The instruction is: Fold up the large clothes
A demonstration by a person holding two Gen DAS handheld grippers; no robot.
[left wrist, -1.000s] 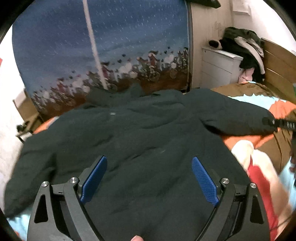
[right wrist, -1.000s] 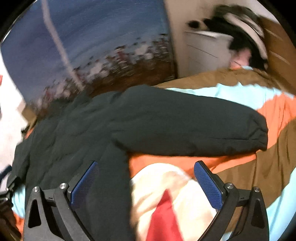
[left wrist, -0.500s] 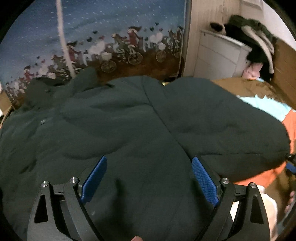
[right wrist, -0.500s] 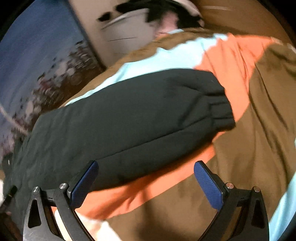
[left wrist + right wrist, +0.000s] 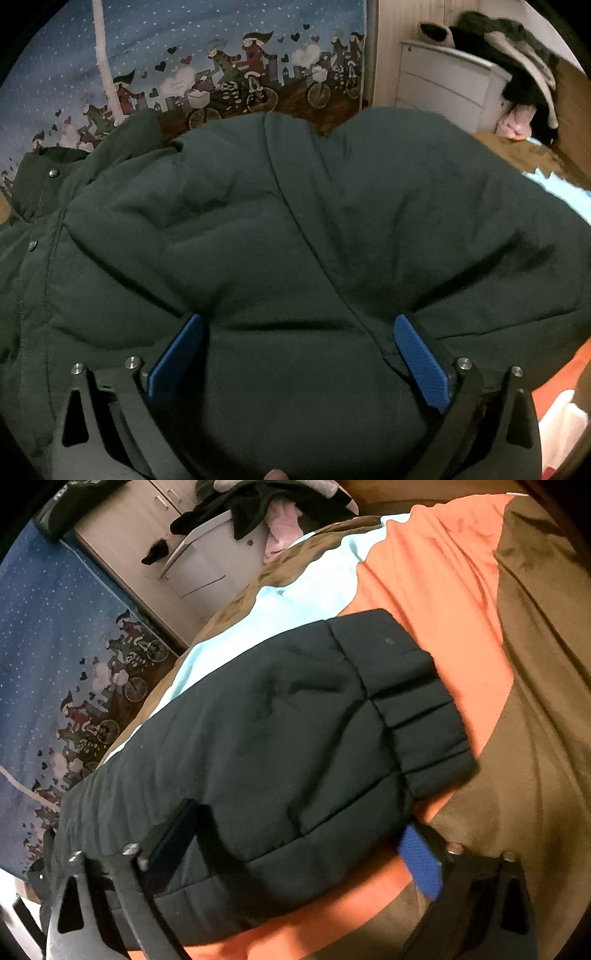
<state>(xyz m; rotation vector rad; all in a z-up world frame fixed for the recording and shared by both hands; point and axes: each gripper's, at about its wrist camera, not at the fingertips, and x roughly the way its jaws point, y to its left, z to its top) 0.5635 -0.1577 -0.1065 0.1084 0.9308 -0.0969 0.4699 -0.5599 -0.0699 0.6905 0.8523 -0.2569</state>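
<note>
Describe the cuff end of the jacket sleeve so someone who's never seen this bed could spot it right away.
Find the bedspread in orange, brown and pale blue bands. The dark green padded jacket has one sleeve stretched across it. Its cuff is the gathered, ribbed end lying where orange meets brown, the only pleated part of the smooth quilted sleeve.

A blue curtain (image 5: 221,55) printed with cyclists and hearts fills the upper left, a white chest of drawers (image 5: 443,88) heaped with dark clothes (image 5: 517,66) stands upper right, in dim light.
</note>
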